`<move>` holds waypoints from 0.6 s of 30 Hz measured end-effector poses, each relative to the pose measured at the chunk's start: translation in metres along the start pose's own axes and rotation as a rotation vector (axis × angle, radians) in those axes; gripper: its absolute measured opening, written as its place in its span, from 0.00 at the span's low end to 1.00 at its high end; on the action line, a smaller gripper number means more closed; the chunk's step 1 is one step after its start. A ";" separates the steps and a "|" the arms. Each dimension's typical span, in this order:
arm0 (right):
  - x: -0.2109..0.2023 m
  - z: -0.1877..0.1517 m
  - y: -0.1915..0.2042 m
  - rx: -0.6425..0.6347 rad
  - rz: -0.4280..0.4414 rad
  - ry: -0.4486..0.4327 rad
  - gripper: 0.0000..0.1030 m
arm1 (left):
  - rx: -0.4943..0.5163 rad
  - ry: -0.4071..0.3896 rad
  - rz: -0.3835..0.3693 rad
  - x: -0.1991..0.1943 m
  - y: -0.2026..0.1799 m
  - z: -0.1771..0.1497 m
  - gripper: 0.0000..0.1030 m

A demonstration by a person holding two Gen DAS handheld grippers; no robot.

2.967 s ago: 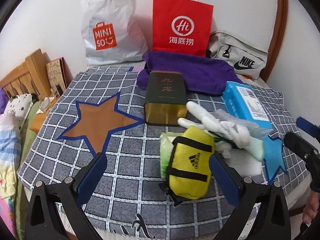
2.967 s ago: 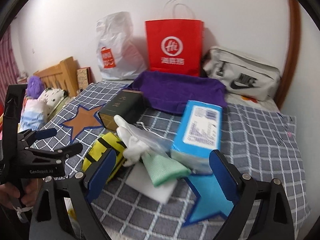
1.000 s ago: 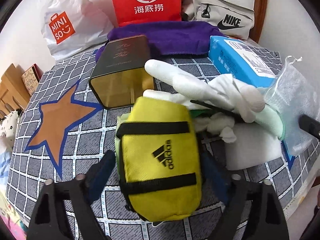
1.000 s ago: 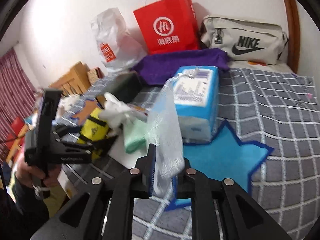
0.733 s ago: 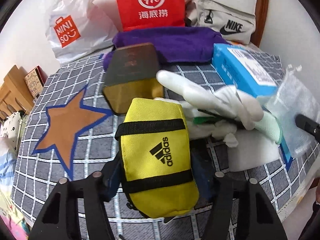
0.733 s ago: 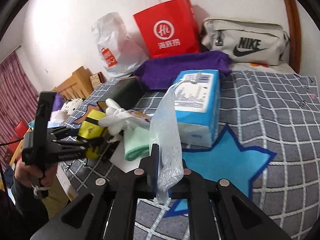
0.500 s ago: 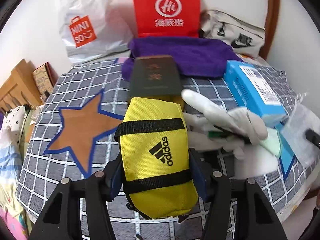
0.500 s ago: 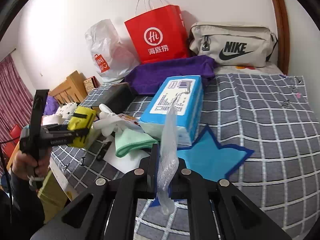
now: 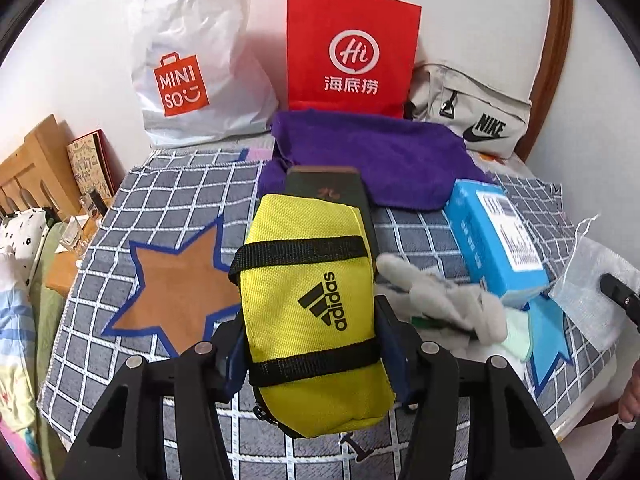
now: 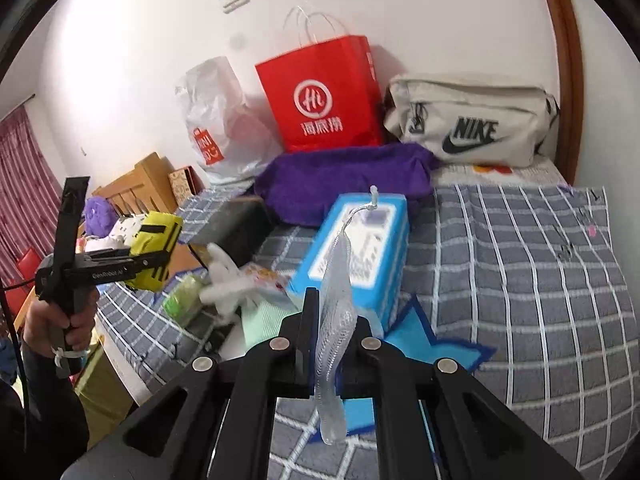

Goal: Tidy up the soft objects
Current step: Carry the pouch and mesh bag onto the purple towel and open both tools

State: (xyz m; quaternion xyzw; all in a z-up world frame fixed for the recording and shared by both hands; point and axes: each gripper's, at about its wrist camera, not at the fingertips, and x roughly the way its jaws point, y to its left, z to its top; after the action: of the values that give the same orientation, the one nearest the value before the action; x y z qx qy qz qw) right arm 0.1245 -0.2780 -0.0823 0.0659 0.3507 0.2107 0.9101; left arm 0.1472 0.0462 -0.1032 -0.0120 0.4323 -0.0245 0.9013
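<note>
A yellow Adidas pouch (image 9: 304, 280) hangs above the checked bed cover (image 9: 168, 188), gripped between the pads of my left gripper (image 9: 310, 320), whose jaws are still closing on it. In the right wrist view the same pouch (image 10: 154, 236) is up at the left in that gripper, held by a person's hand (image 10: 76, 320). My right gripper (image 10: 334, 312) is shut on a clear mesh bag (image 10: 336, 280), which stands upright between its jaws. A white glove (image 9: 440, 300), a pale green cloth (image 9: 516, 332) and a blue tissue pack (image 9: 492, 236) lie on the bed.
A dark tin box (image 9: 328, 188) lies behind the pouch, with a purple towel (image 9: 372, 152) beyond it. A red paper bag (image 9: 352, 48), a white Miniso bag (image 9: 192, 72) and a beige Nike bag (image 9: 472, 120) line the wall. A wooden headboard (image 9: 36, 160) is at the left.
My left gripper closed on the yellow pouch and lifted it off the bed. My right gripper rose with the mesh bag, which now stands straighter between its jaws.
</note>
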 end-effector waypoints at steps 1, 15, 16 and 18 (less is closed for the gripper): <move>0.001 0.005 0.002 -0.005 -0.001 -0.006 0.06 | -0.004 0.001 0.001 0.002 0.001 0.004 0.52; 0.053 0.096 0.009 -0.038 -0.046 -0.031 0.06 | 0.017 -0.007 -0.029 0.025 -0.005 0.071 0.52; 0.057 0.100 0.008 -0.040 -0.045 -0.036 0.06 | 0.021 -0.005 -0.028 0.029 -0.007 0.076 0.52; 0.068 0.112 0.006 -0.046 -0.052 -0.042 0.06 | 0.023 0.004 -0.027 0.038 -0.009 0.089 0.52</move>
State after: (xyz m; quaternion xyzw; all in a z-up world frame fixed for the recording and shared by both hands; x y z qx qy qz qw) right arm 0.2426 -0.2398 -0.0383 0.0401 0.3280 0.1935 0.9238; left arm 0.2396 0.0352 -0.0769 -0.0075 0.4335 -0.0418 0.9002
